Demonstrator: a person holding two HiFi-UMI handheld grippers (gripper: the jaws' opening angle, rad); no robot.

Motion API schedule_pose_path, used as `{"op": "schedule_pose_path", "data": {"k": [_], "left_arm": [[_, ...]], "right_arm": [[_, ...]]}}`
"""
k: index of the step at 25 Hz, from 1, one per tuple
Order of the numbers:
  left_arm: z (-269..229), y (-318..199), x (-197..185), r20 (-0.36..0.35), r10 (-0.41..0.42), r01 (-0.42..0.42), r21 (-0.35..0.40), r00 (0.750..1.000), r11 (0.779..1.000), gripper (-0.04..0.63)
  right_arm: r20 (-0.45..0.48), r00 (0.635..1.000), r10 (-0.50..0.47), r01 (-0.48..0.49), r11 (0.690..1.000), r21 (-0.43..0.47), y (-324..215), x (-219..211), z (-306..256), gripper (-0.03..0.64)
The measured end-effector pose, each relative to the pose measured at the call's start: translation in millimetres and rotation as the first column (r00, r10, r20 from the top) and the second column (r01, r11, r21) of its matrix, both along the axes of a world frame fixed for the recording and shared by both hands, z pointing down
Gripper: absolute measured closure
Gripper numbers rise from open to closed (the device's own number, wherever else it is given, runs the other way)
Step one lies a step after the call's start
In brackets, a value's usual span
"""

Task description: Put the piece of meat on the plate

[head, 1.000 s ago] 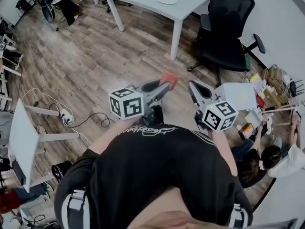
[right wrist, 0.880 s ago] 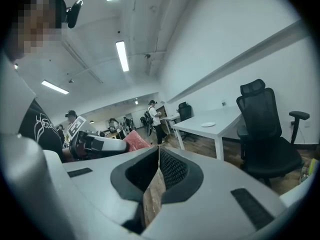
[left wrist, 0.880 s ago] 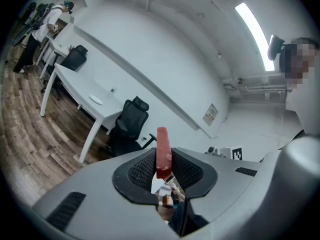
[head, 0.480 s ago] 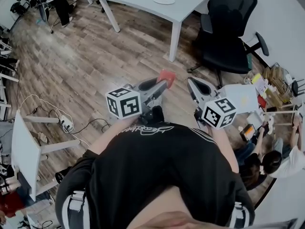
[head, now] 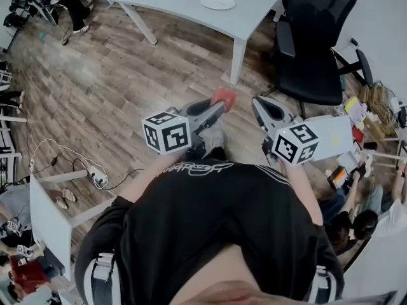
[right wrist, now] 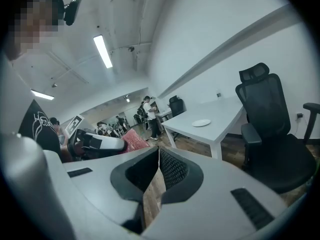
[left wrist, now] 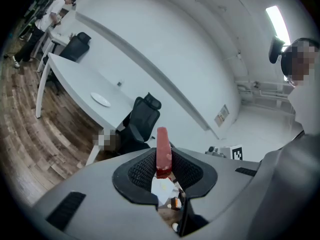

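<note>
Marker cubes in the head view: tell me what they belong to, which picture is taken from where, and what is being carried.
Each cube is part of a hand-held two-jaw gripper; a person carries one in each hand, and there is no robot arm. The head view looks down from the person's head. In it, the left gripper pinches the red piece of meat, and the right gripper is shut on nothing. The other two pictures come from cameras riding on each gripper, looking along its jaws. Ahead stands a white table with the plate on it and a black office chair beside it. The meat is not yet on the plate.
</note>
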State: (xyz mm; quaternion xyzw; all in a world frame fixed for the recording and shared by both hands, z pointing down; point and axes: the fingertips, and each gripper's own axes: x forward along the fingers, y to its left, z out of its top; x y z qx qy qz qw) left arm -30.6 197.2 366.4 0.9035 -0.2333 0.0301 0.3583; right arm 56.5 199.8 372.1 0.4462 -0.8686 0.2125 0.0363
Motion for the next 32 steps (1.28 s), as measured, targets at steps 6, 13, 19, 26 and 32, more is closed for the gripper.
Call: {"op": "schedule_pose_path", "data": {"k": [6, 13, 19, 26, 32], "left_arm": [[-5, -99, -3, 0.005, -0.003, 0.003, 0.007, 1.000, 1.000, 0.503], [-8, -184, -16, 0.014, -0.032, 0.032, 0.022, 0.999, 0.999, 0.503], [-7, -213, -36, 0.008, -0.059, 0.059, 0.019, 0.998, 0.998, 0.503], [5, -232, -51, -0.009, -0.091, 0.091, 0.011, 0.996, 0.996, 0.503], [9, -257, -52, -0.027, -0.116, 0.116, 0.003, 0.993, 0.993, 0.503]], "right_arm": [[-0.009, 1.000, -0.007, 0.007, 1.000, -0.012, -97, -3, -3, 0.604], [-0.021, 1.000, -0.019, 0.019, 1.000, -0.005, -181, -10, -3, 0.604], [-0.020, 1.000, -0.023, 0.023, 1.000, -0.005, -211, -24, 0, 0.604], [-0.099, 0.995, -0.034, 0.035, 0.999, 0.007, -229, -28, 6, 0.604], [-0.110, 0.992, -0.066, 0.066, 0.998, -0.004, -256, -31, 9, 0.604]]}}
